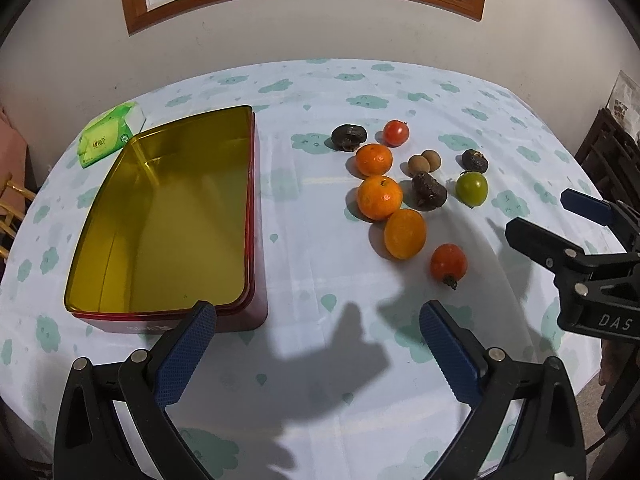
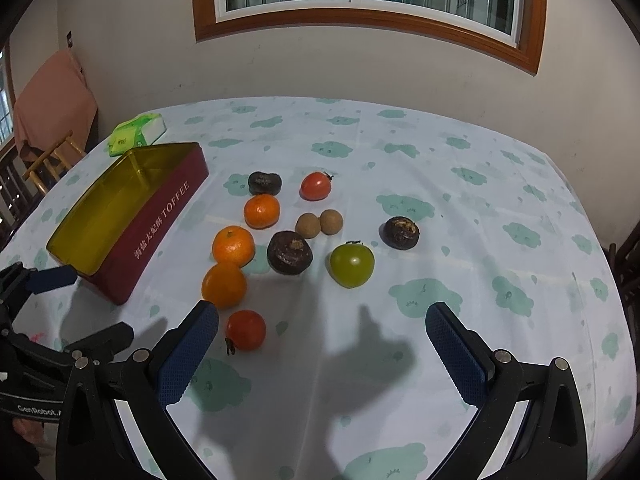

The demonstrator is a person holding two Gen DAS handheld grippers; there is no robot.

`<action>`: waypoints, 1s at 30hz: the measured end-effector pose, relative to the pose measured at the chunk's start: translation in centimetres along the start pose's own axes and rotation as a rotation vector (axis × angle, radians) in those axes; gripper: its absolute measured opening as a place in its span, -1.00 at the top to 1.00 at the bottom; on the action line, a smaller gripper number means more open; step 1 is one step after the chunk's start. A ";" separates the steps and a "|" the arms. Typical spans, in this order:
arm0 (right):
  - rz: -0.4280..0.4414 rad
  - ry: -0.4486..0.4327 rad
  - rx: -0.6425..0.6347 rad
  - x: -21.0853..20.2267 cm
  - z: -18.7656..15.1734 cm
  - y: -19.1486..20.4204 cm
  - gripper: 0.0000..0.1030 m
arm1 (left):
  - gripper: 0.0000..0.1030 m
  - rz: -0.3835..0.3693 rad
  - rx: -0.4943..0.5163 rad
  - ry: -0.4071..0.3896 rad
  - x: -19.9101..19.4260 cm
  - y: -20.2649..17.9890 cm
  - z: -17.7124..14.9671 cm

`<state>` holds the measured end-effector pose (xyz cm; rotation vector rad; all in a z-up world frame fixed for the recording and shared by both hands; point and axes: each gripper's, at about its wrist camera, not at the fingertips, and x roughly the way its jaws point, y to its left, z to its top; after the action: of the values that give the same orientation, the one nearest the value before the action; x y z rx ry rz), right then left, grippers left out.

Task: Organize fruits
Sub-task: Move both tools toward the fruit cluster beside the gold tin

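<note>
- Left wrist view: the left gripper (image 1: 318, 318) hangs wide apart and empty above the cloth, near the red toffee tin (image 1: 168, 216); its left pad sits close to the tin's near rim, so a careless move could, I judge, knock the tin.
- The tin stands empty, gold-lined, to the left of the fruit.
- The oranges (image 1: 379, 197) lie touching in a row; lifting one may set its neighbours rolling.
- The near red tomato (image 2: 245, 330) lies just beside the right gripper's left pad; the smooth round skin could slip.
- The right gripper (image 2: 322, 322) is spread wide, holding nothing.
</note>
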<state>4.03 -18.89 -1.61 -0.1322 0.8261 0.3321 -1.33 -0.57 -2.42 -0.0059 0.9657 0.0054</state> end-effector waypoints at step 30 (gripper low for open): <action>0.016 0.020 -0.046 0.0 -0.8 2.2 -0.97 | -0.89 0.005 -0.022 -0.040 -1.3 1.1 0.1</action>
<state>2.78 -17.00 -2.13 -0.1725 0.8396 0.3652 -1.98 0.55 -1.25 -0.0229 0.9254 0.0209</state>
